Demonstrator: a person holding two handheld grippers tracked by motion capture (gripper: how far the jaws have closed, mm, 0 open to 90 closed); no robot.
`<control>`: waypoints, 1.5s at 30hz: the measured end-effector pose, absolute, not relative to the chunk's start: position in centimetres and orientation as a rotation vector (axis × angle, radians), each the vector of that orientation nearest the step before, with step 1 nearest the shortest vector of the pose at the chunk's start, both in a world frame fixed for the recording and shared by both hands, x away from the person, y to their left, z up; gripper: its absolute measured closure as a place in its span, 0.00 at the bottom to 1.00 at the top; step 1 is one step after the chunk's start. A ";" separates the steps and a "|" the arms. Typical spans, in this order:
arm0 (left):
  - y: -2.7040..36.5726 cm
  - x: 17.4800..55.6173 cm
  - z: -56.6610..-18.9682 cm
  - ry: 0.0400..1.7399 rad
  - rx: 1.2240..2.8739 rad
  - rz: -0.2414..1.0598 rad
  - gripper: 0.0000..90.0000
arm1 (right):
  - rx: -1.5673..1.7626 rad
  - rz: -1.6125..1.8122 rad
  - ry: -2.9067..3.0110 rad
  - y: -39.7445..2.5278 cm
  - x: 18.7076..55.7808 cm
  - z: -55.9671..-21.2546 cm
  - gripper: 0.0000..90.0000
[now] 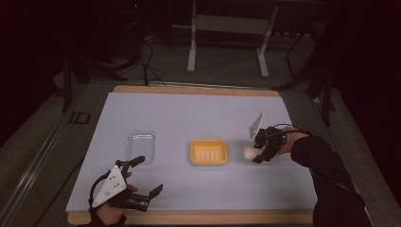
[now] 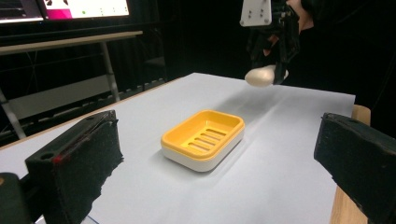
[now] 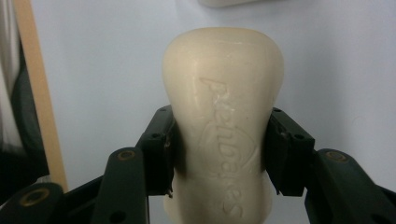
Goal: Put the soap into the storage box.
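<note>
High view: yellow soap dish [image 1: 208, 152] empty, soap [image 1: 248, 152] beside.

The high view looks forward and down from above the person's side, taking in the whole table [image 1: 189, 113] and the floor beyond. The left gripper view sits low near the table's front left, facing across the surface towards the dish [image 2: 203, 138] at mid range, with the right gripper [image 2: 273, 65] farther off. The right gripper view looks steeply down at the table from very close, with the soap [image 3: 223, 116] large between its own jaws. The high and left gripper views share the dish [image 1: 208, 152], the soap [image 1: 248, 152] and the right gripper [image 1: 262, 150].
</note>
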State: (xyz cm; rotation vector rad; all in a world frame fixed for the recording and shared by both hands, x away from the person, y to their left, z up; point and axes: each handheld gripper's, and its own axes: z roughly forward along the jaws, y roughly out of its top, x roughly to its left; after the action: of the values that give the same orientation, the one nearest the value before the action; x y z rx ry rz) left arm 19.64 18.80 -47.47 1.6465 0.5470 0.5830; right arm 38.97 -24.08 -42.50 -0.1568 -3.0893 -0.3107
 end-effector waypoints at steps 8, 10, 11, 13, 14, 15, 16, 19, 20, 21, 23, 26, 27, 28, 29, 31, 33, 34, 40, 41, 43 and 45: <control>18.8 19.6 -47.5 0.548 1.647 0.583 0.01 | -0.108 -0.309 -3.103 -23.1 39.1 -41.0 0.55; 18.8 19.6 -47.5 0.547 1.647 0.583 0.01 | -0.088 -0.298 -3.113 -22.6 39.2 -40.3 0.55; 18.8 19.6 -47.5 0.548 1.647 0.581 0.01 | -0.079 -0.300 -3.117 -22.5 39.3 -40.1 0.55; 18.8 19.6 -47.4 0.547 1.646 0.580 0.01 | -0.068 -0.296 -3.118 -22.2 39.4 -39.6 0.55; 18.8 19.6 -47.4 0.547 1.646 0.580 0.01 | -0.068 -0.296 -3.118 -22.2 39.4 -39.6 0.55; 18.8 19.6 -47.4 0.542 1.647 0.581 0.01 | -0.065 -0.300 -3.118 -22.1 39.4 -39.3 0.55; 18.8 19.6 -47.4 0.542 1.645 0.582 0.01 | -0.056 -0.305 -3.120 -21.7 39.4 -38.7 0.55; 18.8 19.6 -47.4 0.542 1.647 0.583 0.01 | -0.053 -0.319 -3.129 -21.2 39.5 -38.0 0.55; 18.8 19.6 -47.4 0.542 1.647 0.583 0.01 | -0.053 -0.319 -3.129 -21.2 39.5 -38.0 0.55; 18.8 19.6 -47.5 0.542 1.645 0.580 0.01 | -0.048 -0.320 -3.127 -21.0 39.6 -37.8 0.55; 18.8 19.6 -47.5 0.538 1.649 0.580 0.01 | -0.006 -0.299 -3.136 -20.0 39.6 -37.2 0.55; 18.7 19.6 -47.4 0.535 1.651 0.582 0.01 | 0.015 -0.303 -3.140 -19.4 39.7 -36.9 0.55; 18.7 19.6 -47.5 0.535 1.652 0.582 0.01 | 0.032 -0.301 -3.145 -19.1 39.7 -36.7 0.55; 18.7 19.6 -47.5 0.533 1.655 0.583 0.01 | 0.050 -0.314 -3.144 -18.5 39.8 -36.4 0.55; 18.7 19.6 -47.5 0.533 1.655 0.583 0.01 | 0.050 -0.314 -3.144 -18.5 39.8 -36.4 0.55; 18.7 19.5 -47.4 0.533 1.655 0.584 0.01 | 0.072 -0.308 -3.149 -17.9 39.7 -36.1 0.55; 18.7 19.5 -47.5 0.532 1.654 0.582 0.01 | 0.078 -0.311 -3.148 -17.7 39.7 -36.0 0.55; 18.7 19.5 -47.4 0.532 1.654 0.581 0.01 | 0.092 -0.315 -3.149 -17.1 39.7 -35.9 0.55; 18.7 19.5 -47.4 0.533 1.655 0.582 0.01 | 0.144 -0.338 -3.150 -15.9 39.6 -35.6 0.55; 18.7 19.5 -47.4 0.531 1.658 0.581 0.01 | 0.164 -0.351 -3.144 -15.5 39.5 -35.6 0.55; 18.7 19.5 -47.4 0.531 1.657 0.581 0.01 | 0.177 -0.355 -3.142 -15.3 39.5 -35.6 0.55; 18.8 19.5 -47.4 0.531 1.655 0.582 0.01 | 0.185 -0.358 -3.140 -15.0 39.5 -35.7 0.55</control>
State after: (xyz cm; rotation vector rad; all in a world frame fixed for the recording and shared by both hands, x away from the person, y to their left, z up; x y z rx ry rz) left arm 19.53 18.76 -47.44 1.6553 0.5308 0.5825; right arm 39.47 -15.00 -35.71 0.1846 -3.1403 -0.3583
